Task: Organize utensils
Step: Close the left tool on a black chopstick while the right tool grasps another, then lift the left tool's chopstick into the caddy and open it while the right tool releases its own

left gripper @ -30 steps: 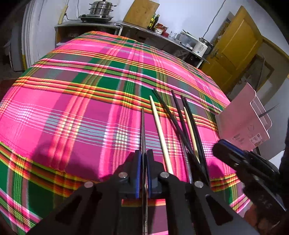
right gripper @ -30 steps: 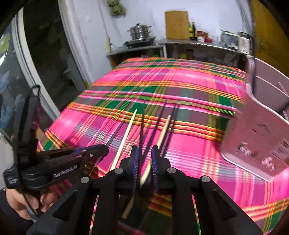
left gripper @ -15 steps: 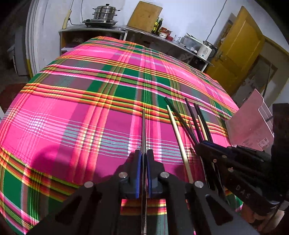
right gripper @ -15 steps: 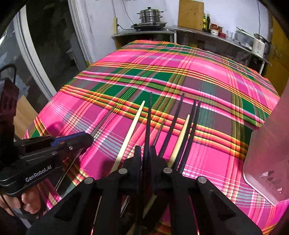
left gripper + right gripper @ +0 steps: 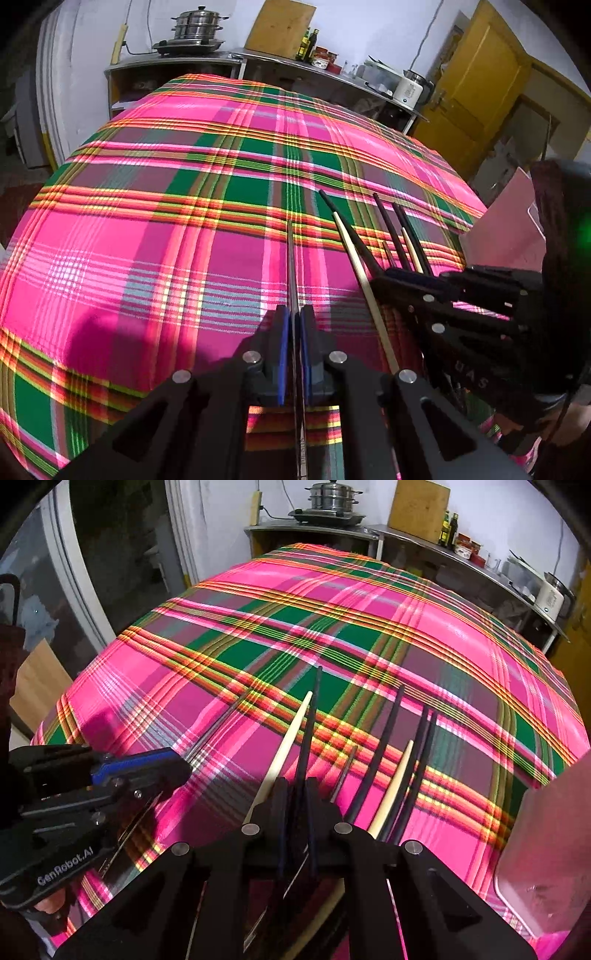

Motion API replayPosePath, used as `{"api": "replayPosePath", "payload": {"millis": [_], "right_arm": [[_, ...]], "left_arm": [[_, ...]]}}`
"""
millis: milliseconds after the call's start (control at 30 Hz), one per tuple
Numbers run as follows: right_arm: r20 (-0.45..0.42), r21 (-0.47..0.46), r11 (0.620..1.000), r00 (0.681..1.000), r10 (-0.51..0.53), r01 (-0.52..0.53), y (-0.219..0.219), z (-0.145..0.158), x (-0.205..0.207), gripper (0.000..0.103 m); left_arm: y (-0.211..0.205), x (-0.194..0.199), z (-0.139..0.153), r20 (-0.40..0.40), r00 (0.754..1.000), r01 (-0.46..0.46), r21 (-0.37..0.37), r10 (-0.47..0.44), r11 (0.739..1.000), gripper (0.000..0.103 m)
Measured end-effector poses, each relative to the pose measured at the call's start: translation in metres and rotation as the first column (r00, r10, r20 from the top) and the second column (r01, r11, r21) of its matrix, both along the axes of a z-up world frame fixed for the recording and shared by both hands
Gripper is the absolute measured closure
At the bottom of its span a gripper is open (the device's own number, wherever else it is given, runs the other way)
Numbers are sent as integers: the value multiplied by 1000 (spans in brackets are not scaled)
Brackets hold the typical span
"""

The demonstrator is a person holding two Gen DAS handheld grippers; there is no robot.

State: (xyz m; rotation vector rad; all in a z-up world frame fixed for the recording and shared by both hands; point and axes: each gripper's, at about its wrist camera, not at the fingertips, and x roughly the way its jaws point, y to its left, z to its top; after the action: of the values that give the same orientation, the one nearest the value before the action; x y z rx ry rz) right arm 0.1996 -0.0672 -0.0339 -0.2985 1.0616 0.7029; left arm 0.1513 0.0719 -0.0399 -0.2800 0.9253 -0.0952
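Lengthwise, chopsticks [image 5: 380,753] point away, tips apparently fanned

A home kitchen. A table under a pink and green plaid cloth [image 5: 184,229] fills the room; behind it a steel counter [image 5: 229,59] holds a stacked steamer pot [image 5: 197,26], bottles [image 5: 308,38], a wooden board [image 5: 279,24] and a white cooker [image 5: 408,88].

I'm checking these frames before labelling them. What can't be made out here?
- Near ends of the chopsticks: right wrist view, hidden under the right gripper.
- Inside of the pink holder: left wrist view, only a wall shows.
- Holder again: right wrist view, blurred, cut by the edge.
- Countertop bottles: too small.
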Motion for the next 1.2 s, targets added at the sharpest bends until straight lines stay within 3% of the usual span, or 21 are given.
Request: {"api": "replayPosePath", "payload": {"millis": [267,467,867,1200], "right_arm": [[-53,52,997,997,-50,53,-7,1,8,97],[-28,143,986,996,-80,83,-25,26,-2,97],[6,323,938,991,-134,125,-63,75,-23,97],[-48,397,903,987,-155,161,-83,75,-29,97]], "left_arm": [[-9,10,4,-9,998,55,83,-55,995,96],[-3,5,15,23,999,41,34,-42,999,97],[-8,-20,71,140,987,74,-12,-72,997,97],[-19,-27,80,139,985,101,-6,-100,995,97]]}}
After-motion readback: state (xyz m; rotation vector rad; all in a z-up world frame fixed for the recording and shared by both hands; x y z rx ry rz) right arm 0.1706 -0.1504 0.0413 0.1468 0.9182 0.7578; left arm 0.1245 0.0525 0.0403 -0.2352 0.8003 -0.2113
